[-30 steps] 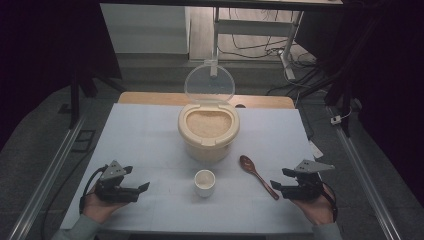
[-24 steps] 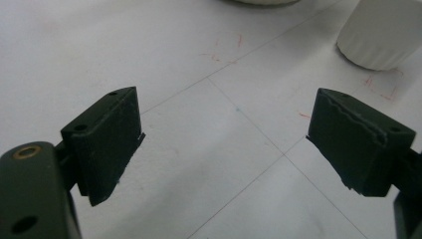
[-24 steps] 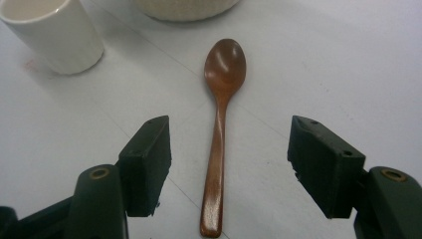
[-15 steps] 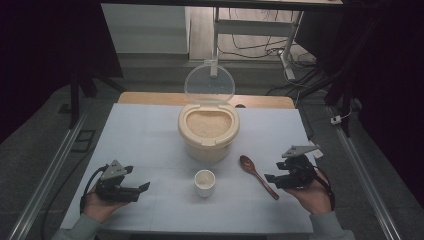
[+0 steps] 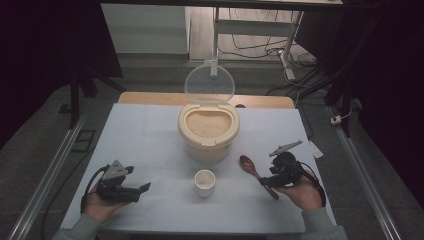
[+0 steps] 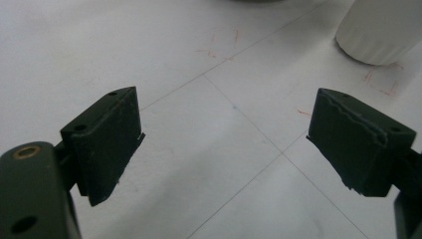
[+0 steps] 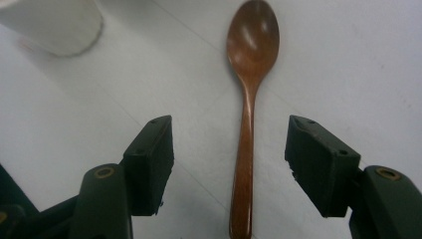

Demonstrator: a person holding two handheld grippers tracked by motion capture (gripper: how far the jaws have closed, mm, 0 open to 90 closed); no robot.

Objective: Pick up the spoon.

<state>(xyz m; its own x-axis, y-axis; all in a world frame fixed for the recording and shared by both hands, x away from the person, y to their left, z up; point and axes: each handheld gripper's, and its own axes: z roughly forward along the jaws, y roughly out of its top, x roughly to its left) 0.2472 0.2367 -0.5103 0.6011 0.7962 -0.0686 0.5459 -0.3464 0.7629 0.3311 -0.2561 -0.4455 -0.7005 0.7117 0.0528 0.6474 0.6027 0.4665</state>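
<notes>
The left gripper (image 5: 134, 189) sits low at the near left of the white desk (image 5: 150, 135), held in a hand. Its two black jaws are wide apart, and there is just bare desk between them.

The right gripper (image 5: 267, 180) is at the near right, in the other hand (image 5: 300, 192). Its jaws are wide too. They have just been closing a tiny bit. In the right gripper view, the brown wooden spoon (image 7: 247, 114) lies flat on the desk. Its thin handle runs between the two jaws, but the jaws do not touch it. The round bowl of the spoon points away from the gripper.

A small white cup (image 5: 205, 182) stands upright in the middle of the desk, between the two grippers, near the spoon but not touching it.

Farther back stands a big cream tub (image 5: 208, 132) full of pale rice. Its clear round lid (image 5: 209, 84) stands up behind it, open.
</notes>
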